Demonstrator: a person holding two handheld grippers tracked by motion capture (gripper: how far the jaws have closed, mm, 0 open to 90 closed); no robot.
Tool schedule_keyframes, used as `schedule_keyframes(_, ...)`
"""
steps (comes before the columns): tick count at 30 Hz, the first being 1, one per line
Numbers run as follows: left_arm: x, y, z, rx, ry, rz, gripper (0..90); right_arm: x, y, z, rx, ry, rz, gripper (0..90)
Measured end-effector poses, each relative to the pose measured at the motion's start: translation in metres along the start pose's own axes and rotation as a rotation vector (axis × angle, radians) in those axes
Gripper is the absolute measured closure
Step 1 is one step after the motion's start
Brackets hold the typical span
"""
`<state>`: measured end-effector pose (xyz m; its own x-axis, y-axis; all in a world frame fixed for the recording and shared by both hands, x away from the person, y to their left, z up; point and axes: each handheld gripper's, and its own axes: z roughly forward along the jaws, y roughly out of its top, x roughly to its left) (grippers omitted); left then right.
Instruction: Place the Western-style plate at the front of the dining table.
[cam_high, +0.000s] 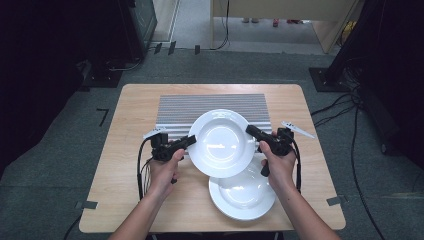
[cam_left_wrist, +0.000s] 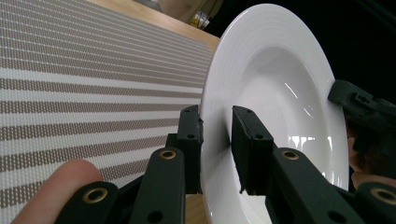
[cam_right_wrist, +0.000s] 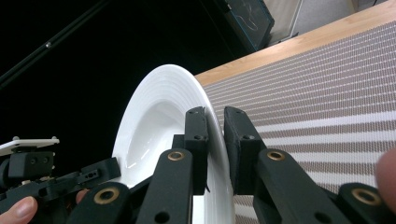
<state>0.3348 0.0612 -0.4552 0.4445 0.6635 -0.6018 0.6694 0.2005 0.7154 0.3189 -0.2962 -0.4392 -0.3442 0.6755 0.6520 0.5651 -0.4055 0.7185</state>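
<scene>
Tabletop (cam_high: 125, 200), wood, carries striped mat (cam_high: 175, 107) and lower plate (cam_high: 242, 197). Upper plate (cam_high: 221, 142) held in air above mat's near edge, overlapping lower plate. Left tongs (cam_high: 190, 140) pinch its left rim; right tongs (cam_high: 249, 131) pinch right rim, opposite. Judgement: glazed ceramic, stiff, fairly heavy, slippery, breakable; broad flat rim best hold, two opposed grips. High view shows both plates; left gripper view shows rim (cam_left_wrist: 212, 135) between pads, bowl hollow.
</scene>
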Motion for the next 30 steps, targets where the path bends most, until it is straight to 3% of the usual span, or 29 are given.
schedule_keyframes(10,0.01,0.023,0.014,-0.006,0.023,-0.022,74.9,-0.006,0.018,0.026,0.009,-0.013,-0.009,80.7)
schedule_keyframes(18,0.018,0.042,0.024,-0.008,0.043,-0.016,75.1,-0.015,0.029,0.047,0.008,-0.012,0.02,80.4)
schedule_keyframes(30,0.035,0.058,0.042,0.004,0.066,-0.047,75.2,-0.028,0.036,0.074,0.008,-0.037,0.055,80.1)
